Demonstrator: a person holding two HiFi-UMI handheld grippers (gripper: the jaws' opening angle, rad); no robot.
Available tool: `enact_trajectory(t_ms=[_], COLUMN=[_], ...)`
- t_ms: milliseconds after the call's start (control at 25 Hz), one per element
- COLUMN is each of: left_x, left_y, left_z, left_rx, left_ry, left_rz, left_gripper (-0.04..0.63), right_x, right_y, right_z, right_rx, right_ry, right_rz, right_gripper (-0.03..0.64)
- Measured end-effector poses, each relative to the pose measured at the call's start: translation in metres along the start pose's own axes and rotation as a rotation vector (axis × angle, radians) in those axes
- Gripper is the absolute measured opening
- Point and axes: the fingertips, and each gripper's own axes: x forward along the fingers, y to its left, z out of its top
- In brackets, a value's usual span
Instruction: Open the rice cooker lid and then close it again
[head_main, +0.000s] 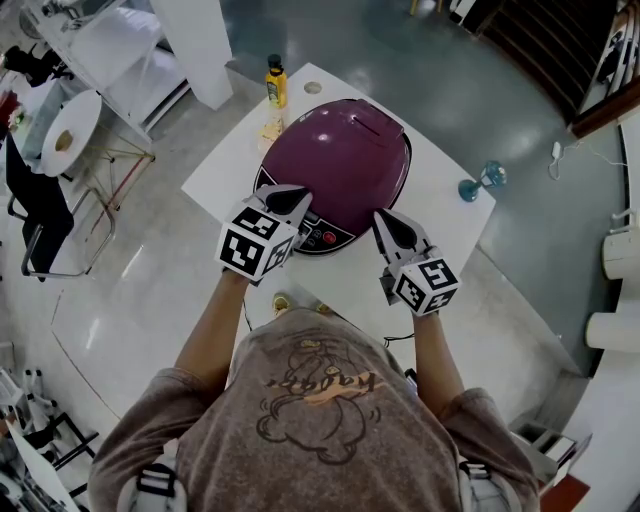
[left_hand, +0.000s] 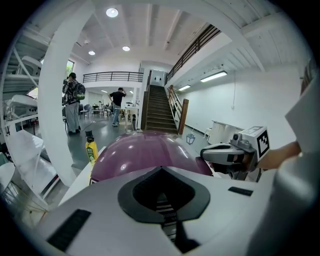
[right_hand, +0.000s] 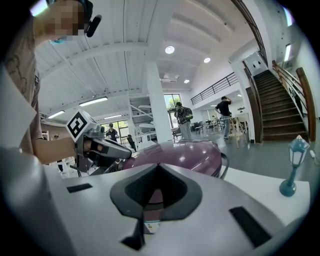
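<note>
Head view gives us the cooker (head_main: 340, 165), lid down, mid-bench (head_main: 440, 200), with our left gripper (head_main: 293, 203) and right gripper (head_main: 386, 224) at its front edge, jaws clenched on nothing; we judge it heavy, stiff and slippery, best worked at the lid's front release.

rice cooker (head_main: 340, 160): glossy purple | bottle (head_main: 276, 85): yellow | table (head_main: 445, 200): white

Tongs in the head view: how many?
2: left tongs at the front left of the cooker; right tongs at its front right. None seems hidden.
</note>
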Motion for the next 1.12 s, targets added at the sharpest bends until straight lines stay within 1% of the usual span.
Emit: enact_trajectory(t_ms=[240,440,680,840,960,1120], left_x=[-0.0011,0.0010,0.0010,0.0015,0.0006,0.0006], left_y=[-0.0014,-0.0019,-0.0030,-0.0016,-0.0007,-0.0012], left_z=[-0.0009,-0.0017,-0.0024,-0.0018,-0.0017,-0.0021], left_rx=[-0.004,0.018,0.036,0.014,-0.005,-0.013], left_ry=[0.011,0.038,0.046,0.046,0.031,0.011], left_rz=[-0.018,0.004,0.009,-0.006,-0.013,-0.014], left_gripper=[0.020,0.020,0.020,0.020,0.020,0.020], right_x=[-0.0016,-0.0009,-0.0013,-0.0005,-0.0001,-0.0002], right_y=[0.0012,0.0007,0.0016,0.0008,0.0011,0.0007], right_z=[-0.0005,-0.0009,-0.0014,-0.0014,-0.0018,-0.0026], right_rx=[0.007,-0.009,-0.026,-0.021,-0.015,-0.020], right_ry=[-0.001,0.011,0.030,0.031,0.027,0.055], right_rz=[0.010,0.007,0.013,0.015,0.009,0.006], right_gripper=[0.000,-0.002,-0.003,-0.003,-0.002,-0.002])
